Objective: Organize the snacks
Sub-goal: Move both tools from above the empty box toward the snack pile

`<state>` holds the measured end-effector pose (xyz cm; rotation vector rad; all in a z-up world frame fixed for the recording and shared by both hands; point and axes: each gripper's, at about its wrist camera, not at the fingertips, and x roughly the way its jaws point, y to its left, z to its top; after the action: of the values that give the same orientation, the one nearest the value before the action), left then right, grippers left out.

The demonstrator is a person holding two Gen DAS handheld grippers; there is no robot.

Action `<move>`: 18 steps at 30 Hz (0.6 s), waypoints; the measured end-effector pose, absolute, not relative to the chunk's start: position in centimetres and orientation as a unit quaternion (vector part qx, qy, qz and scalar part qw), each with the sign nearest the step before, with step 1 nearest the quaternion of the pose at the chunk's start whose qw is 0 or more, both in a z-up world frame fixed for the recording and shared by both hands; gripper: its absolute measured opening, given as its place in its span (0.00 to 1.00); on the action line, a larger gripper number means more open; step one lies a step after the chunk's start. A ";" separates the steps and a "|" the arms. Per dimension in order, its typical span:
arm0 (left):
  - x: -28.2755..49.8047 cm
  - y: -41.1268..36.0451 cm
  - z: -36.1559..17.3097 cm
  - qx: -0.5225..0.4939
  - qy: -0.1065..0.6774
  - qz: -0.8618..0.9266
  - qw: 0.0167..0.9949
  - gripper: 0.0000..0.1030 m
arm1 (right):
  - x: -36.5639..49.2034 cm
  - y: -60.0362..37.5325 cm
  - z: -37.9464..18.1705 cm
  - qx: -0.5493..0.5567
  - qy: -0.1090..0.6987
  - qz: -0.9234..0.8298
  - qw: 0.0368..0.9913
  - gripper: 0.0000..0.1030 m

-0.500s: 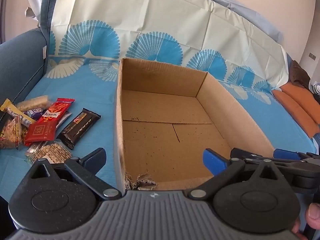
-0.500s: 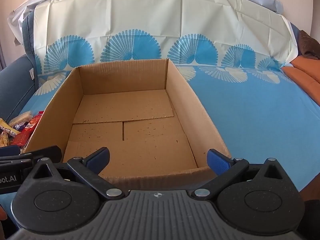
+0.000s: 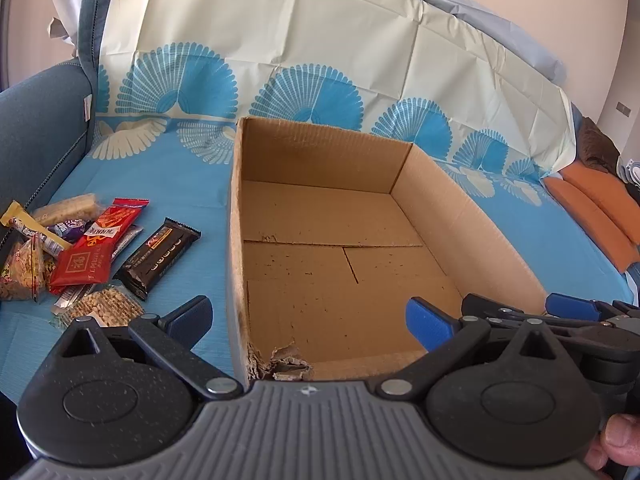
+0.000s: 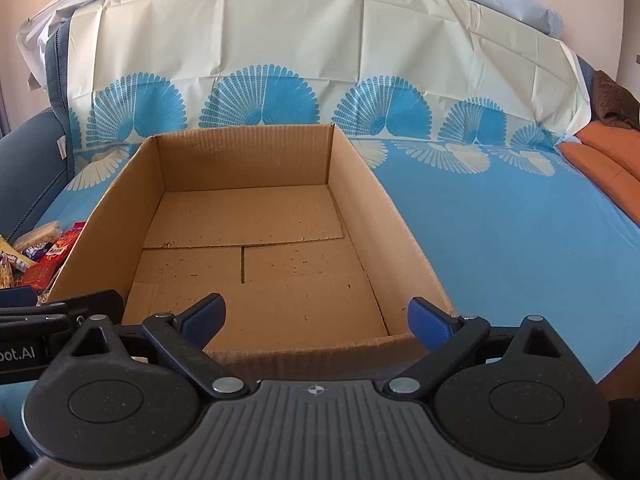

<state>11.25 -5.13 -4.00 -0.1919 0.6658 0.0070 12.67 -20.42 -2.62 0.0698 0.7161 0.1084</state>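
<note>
An empty open cardboard box point(image 3: 472, 216) point(image 4: 384, 216) stands on a blue patterned sheet. Left of it lies a pile of snacks: a red packet point(image 3: 94, 252) point(image 4: 48, 264), a dark brown bar point(image 3: 160, 258), a pale cereal bar point(image 3: 66, 208), a nut brittle piece point(image 3: 106, 306) and several other wrappers. My left gripper point(image 3: 308, 318) is open over the box's near left corner, nothing between its blue pads. My right gripper point(image 4: 316, 316) is open over the box's near wall, also holding nothing. The right gripper's blue tip point(image 3: 572, 306) shows at the right edge of the left wrist view.
A blue sofa arm point(image 3: 36, 128) rises at the left. A cream and blue cloth point(image 4: 320, 52) covers the backrest behind the box. Orange cushions point(image 3: 596, 216) lie at the far right. The box's near left corner point(image 3: 280, 364) is torn.
</note>
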 end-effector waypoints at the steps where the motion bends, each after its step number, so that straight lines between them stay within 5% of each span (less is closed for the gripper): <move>1: 11.2 -5.2 -4.0 -0.094 0.327 0.002 0.940 1.00 | 12.6 -20.4 -2.6 0.033 0.350 0.054 0.935 0.92; 5: 11.1 -5.2 -3.9 -0.092 0.325 -0.002 0.941 1.00 | 12.2 -20.2 -2.4 0.031 0.343 0.060 0.937 0.82; 10: 10.6 -5.0 -3.6 -0.086 0.313 -0.006 0.946 1.00 | 11.9 -19.6 -1.8 0.032 0.335 0.079 0.938 0.53; 13: 9.8 -4.2 -3.2 -0.088 0.299 -0.009 0.950 0.98 | 11.7 -18.7 -1.2 0.035 0.327 0.089 0.940 0.45; 15: 9.3 -3.4 -2.6 -0.094 0.288 -0.016 0.953 0.86 | 11.5 -18.0 -0.7 0.044 0.318 0.100 0.942 0.43; 18: 8.4 -1.8 -1.7 -0.102 0.280 -0.028 0.954 0.46 | 11.0 -16.8 0.1 0.052 0.311 0.119 0.942 0.43</move>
<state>8.42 -1.83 -1.66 -0.2071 0.5696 -0.0570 10.98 -16.78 0.11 0.1069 0.6334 0.2421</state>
